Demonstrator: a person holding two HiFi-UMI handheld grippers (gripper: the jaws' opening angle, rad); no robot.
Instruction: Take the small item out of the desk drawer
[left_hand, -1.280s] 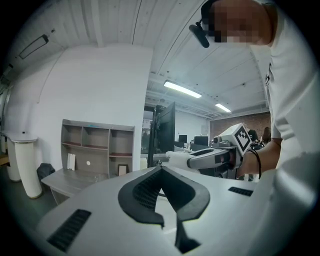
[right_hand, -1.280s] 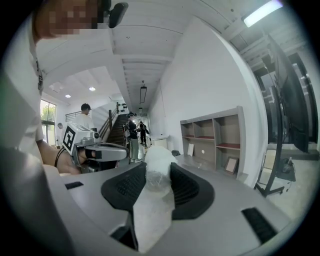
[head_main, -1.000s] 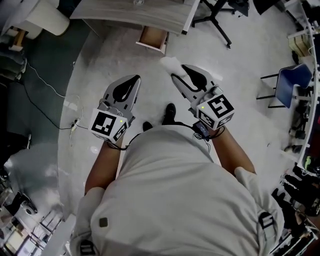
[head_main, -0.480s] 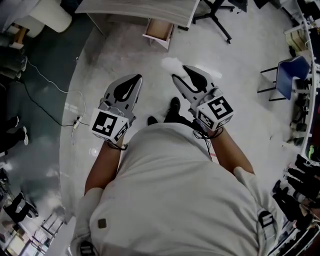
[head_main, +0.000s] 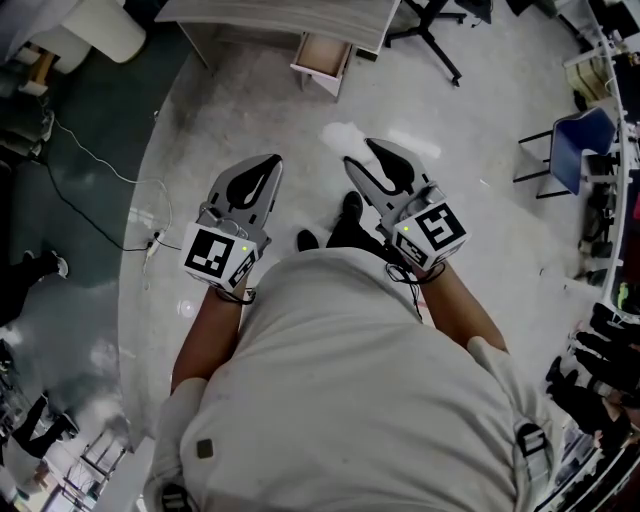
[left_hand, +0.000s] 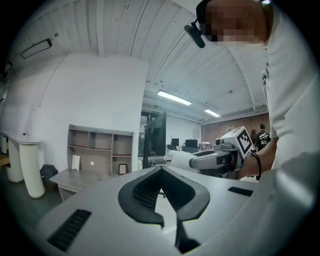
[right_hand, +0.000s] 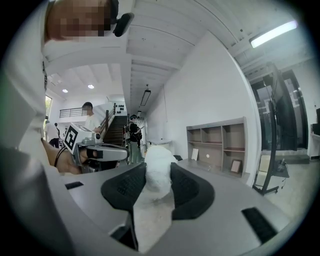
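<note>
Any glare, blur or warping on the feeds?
Head view: sharp, glare patches on the floor at lower left. Left gripper view: strong fisheye, dark corners, bright ceiling lights. Right gripper view: same fisheye; white item in the right claw looks washed out.

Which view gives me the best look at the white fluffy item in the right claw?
Right gripper view: the white fluffy item sits close-up, gripped in the right claw. Head view shows only a small white tuft of it at the claw tip; left gripper view, a distant white end.
</note>
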